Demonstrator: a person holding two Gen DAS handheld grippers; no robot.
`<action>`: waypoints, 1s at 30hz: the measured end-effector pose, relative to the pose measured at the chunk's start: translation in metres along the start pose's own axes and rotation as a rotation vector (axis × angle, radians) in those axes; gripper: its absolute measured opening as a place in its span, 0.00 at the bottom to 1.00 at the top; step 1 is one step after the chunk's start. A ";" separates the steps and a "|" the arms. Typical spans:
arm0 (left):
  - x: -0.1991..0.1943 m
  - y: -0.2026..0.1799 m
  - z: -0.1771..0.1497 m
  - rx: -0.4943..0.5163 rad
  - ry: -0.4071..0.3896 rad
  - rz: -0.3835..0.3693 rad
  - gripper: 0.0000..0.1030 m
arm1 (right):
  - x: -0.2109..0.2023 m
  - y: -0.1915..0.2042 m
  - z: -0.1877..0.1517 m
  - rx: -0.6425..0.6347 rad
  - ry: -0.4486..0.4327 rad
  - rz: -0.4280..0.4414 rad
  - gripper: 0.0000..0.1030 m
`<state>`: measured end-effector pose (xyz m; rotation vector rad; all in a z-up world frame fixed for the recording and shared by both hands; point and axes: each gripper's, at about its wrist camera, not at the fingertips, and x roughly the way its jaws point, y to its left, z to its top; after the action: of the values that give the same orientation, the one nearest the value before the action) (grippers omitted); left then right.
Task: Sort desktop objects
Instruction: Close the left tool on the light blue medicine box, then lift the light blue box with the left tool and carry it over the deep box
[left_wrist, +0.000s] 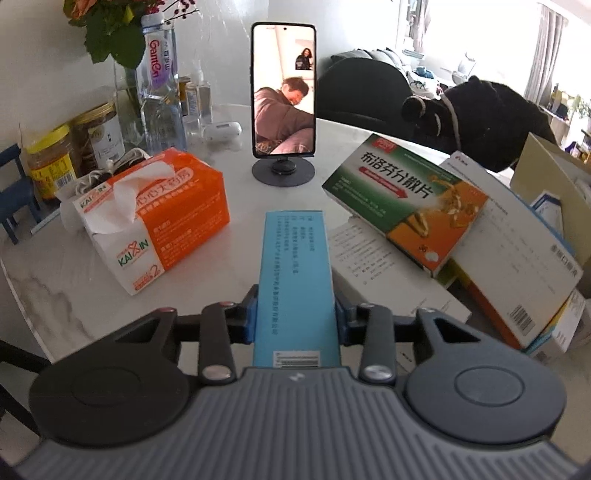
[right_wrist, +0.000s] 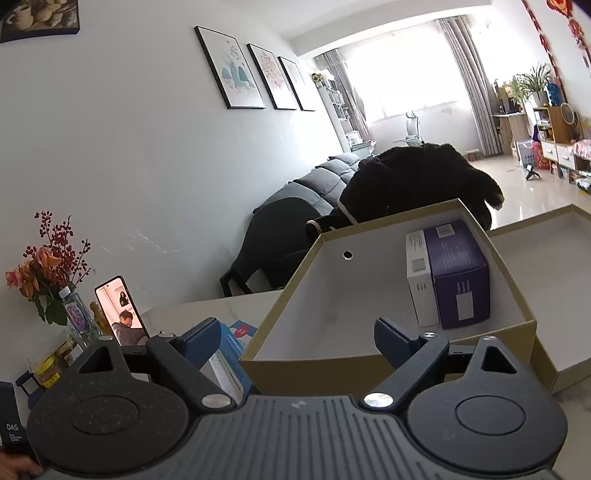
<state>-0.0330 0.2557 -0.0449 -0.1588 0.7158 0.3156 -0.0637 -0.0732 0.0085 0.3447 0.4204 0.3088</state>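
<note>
While the left gripper (left_wrist: 295, 314) is clamped on a blue box (left_wrist: 295, 280), the right gripper (right_wrist: 295, 347) is held open before a cardboard box (right_wrist: 369, 354); medicine boxes (left_wrist: 406, 199) are piled alongside.

clear: bare tabletop (left_wrist: 236, 192) ahead | blocked: tissue pack (left_wrist: 155, 218) left, medicine boxes (left_wrist: 406, 206) right

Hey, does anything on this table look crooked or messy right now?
Yes. The green and orange medicine box lies tilted across a loose heap of boxes and leaflets at the right, not flat. A tissue sticks crumpled out of the orange tissue pack. Nothing looks spilled or broken.
</note>
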 end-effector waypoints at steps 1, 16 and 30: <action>-0.002 0.001 0.001 -0.002 -0.006 0.002 0.35 | 0.000 0.000 -0.001 0.003 0.000 -0.001 0.89; -0.030 -0.016 0.031 0.041 -0.138 -0.036 0.34 | 0.001 -0.009 -0.004 -0.015 0.009 -0.065 0.91; -0.056 -0.039 0.040 -0.010 -0.238 -0.180 0.34 | 0.006 -0.020 0.001 0.017 0.023 -0.067 0.91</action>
<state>-0.0347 0.2160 0.0236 -0.1902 0.4602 0.1618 -0.0539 -0.0894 0.0002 0.3437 0.4569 0.2445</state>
